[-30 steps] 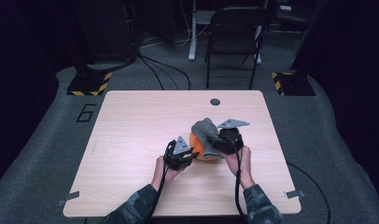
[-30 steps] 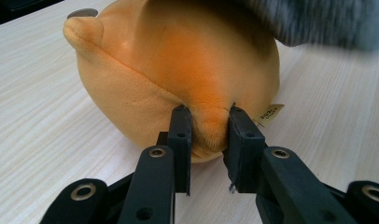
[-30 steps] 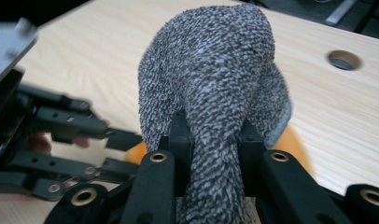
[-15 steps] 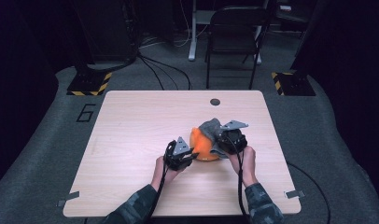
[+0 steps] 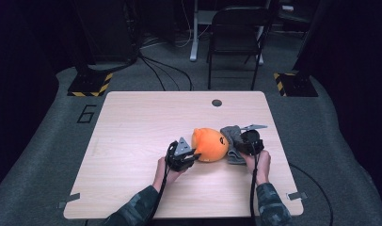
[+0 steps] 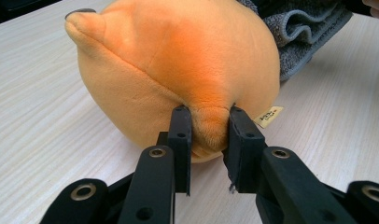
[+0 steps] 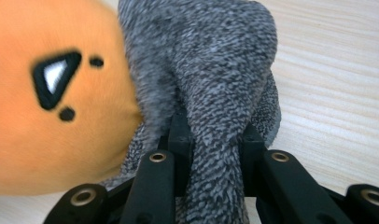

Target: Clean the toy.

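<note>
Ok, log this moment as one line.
left tool: shut on orange plush | right tool: shut on grey cloth | plush and cloth on table

Light wood-grain table [image 5: 132,141], round grommet hole [image 5: 217,102] near far edge. On it: orange plush toy [image 5: 209,145] right of centre, grey cloth [image 5: 232,141] lying against its right side.

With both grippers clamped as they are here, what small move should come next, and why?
Probably draw the right gripper and its grey cloth sideways off the orange plush toy: the cloth touches the toy's face side, while the left gripper pinches the toy, steadying it.
</note>
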Motion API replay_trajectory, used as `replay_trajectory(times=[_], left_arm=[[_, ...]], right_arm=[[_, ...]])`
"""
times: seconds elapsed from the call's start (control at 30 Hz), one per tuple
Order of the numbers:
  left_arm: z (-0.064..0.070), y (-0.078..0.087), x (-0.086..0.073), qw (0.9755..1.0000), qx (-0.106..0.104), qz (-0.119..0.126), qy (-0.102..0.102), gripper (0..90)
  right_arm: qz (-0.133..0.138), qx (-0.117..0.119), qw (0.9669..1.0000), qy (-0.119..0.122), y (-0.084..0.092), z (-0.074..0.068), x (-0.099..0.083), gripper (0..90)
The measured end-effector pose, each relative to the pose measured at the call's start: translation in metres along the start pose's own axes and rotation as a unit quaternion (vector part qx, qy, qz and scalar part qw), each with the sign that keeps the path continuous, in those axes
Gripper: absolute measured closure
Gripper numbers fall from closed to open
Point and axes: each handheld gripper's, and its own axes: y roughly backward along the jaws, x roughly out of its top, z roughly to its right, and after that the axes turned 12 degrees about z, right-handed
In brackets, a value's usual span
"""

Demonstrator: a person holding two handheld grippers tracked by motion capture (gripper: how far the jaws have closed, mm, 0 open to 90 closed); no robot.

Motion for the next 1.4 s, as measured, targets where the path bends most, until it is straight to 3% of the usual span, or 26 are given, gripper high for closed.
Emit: replay_trajectory(times=[0.07, 0.17, 0.33, 0.37, 0.43, 0.47, 0.53, 0.63, 0.67, 0.73, 0.83, 0.9, 0.97, 1.07, 1.13, 1.2, 1.33, 1.4], left_arm=[[0.000, 0.000, -0.001, 1.0000, -0.001, 0.002, 0.002, 73.5], [0.000, 0.000, -0.001, 1.0000, 0.000, 0.002, 0.001, 73.5], [0.001, 0.000, 0.000, 1.0000, 0.002, 0.000, -0.004, 73.5], [0.001, 0.000, 0.000, 1.0000, 0.002, 0.000, -0.004, 73.4], [0.001, 0.000, 0.000, 1.0000, 0.000, 0.001, -0.003, 73.3], [0.002, 0.000, 0.000, 1.0000, -0.001, 0.002, -0.002, 73.4], [0.002, 0.000, -0.001, 1.0000, 0.000, 0.000, -0.003, 73.4], [0.001, 0.001, -0.001, 1.0000, 0.001, -0.004, -0.003, 73.4], [0.001, 0.000, -0.002, 1.0000, 0.002, -0.001, -0.002, 73.4], [0.001, 0.001, -0.001, 1.0000, 0.001, -0.002, -0.006, 73.4], [0.000, 0.001, -0.001, 1.0000, 0.000, -0.001, -0.004, 73.3], [0.000, 0.001, -0.002, 1.0000, -0.003, -0.002, 0.000, 73.4], [0.000, 0.001, -0.002, 1.0000, -0.003, -0.001, 0.001, 73.4], [0.000, 0.000, -0.001, 1.0000, -0.001, -0.002, -0.007, 73.4], [0.001, 0.000, -0.001, 1.0000, 0.000, -0.001, -0.006, 73.4], [-0.001, 0.000, -0.001, 1.0000, -0.003, 0.001, -0.001, 73.4], [-0.001, 0.000, -0.002, 1.0000, -0.003, 0.002, 0.002, 73.4], [-0.001, 0.000, -0.002, 1.0000, -0.004, 0.001, 0.002, 73.4]], right_arm=[[0.016, 0.018, 0.9995, -0.019, 0.009, 0.005, 0.006, 74.0], [0.055, 0.049, 0.9968, -0.029, 0.027, -0.008, 0.023, 74.2], [0.100, 0.116, 0.9879, 0.024, 0.046, -0.062, 0.046, 74.2], [0.100, 0.116, 0.9879, 0.024, 0.046, -0.062, 0.046, 74.2], [0.092, 0.136, 0.9844, 0.062, 0.043, -0.091, 0.045, 74.0], [0.087, 0.137, 0.9837, 0.078, 0.039, -0.098, 0.043, 74.0], [0.072, 0.122, 0.9851, 0.098, 0.029, -0.106, 0.037, 74.0], [0.062, 0.118, 0.9855, 0.105, 0.020, -0.106, 0.031, 74.1], [0.061, 0.108, 0.9861, 0.111, 0.018, -0.106, 0.030, 74.1], [0.062, 0.090, 0.9842, 0.140, 0.019, -0.106, 0.030, 74.1], [0.063, 0.076, 0.9842, 0.147, 0.020, -0.101, 0.031, 74.1], [0.060, 0.057, 0.9867, 0.140, 0.021, -0.097, 0.030, 74.0], [0.061, 0.056, 0.9867, 0.140, 0.020, -0.092, 0.030, 74.1], [0.056, 0.038, 0.9905, 0.120, 0.021, -0.078, 0.027, 74.2], [0.052, 0.035, 0.9908, 0.120, 0.021, -0.074, 0.027, 74.3], [0.043, 0.004, 0.9915, 0.123, 0.020, -0.064, 0.025, 74.4], [0.031, -0.009, 0.9952, 0.092, 0.014, -0.041, 0.018, 74.5], [0.024, -0.015, 0.9961, 0.083, 0.012, -0.038, 0.016, 74.5]])
